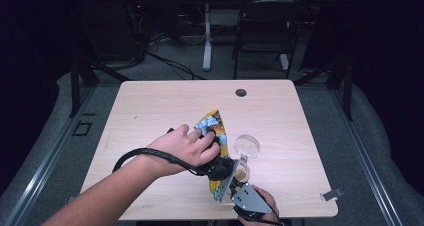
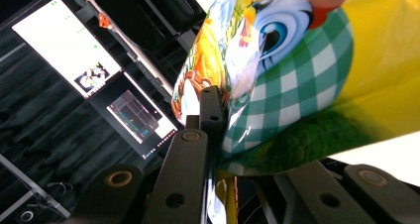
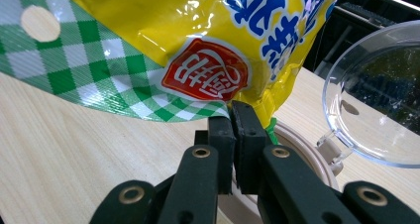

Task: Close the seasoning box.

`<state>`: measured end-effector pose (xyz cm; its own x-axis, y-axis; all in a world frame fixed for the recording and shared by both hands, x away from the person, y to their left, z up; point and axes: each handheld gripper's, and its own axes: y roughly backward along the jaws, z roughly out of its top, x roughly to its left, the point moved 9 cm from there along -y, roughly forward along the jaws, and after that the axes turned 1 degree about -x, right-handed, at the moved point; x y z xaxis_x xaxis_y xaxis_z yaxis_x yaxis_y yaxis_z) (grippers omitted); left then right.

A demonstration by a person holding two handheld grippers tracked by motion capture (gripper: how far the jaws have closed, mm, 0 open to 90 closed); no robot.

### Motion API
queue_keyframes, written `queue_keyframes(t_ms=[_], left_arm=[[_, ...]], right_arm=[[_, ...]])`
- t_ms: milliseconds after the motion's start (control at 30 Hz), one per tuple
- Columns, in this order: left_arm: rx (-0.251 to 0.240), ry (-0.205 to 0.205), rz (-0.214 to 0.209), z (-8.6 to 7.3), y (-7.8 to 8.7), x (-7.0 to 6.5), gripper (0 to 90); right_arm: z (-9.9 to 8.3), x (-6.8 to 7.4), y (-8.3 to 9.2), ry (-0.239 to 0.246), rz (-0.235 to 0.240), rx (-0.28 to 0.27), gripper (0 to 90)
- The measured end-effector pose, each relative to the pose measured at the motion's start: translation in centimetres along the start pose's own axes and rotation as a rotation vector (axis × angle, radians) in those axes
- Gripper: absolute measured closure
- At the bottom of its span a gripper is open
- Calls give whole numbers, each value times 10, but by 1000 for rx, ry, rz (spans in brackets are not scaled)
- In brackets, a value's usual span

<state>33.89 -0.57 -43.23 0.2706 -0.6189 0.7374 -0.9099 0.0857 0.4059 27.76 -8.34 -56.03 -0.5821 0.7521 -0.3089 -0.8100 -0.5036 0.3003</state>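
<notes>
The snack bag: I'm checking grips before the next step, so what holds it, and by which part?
Both grippers hold the snack bag: the left gripper is shut on its side edge, the right gripper is shut on its bottom edge.

I see bare worktop (image 1: 150,106) to the left and far side; on the right, the open clear-lidded container (image 1: 246,147) blocks passage beside the snack bag (image 1: 216,128).
</notes>
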Motion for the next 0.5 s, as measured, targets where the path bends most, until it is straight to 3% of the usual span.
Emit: queue_keyframes(t_ms=[267,500], left_arm=[[2,3,-12,-1,0,-1,852],[-5,3,3,1,1,2,851]], right_arm=[[-1,-2,0,-25,7,-4,877],[0,-3,1,-37,7,-4,875]])
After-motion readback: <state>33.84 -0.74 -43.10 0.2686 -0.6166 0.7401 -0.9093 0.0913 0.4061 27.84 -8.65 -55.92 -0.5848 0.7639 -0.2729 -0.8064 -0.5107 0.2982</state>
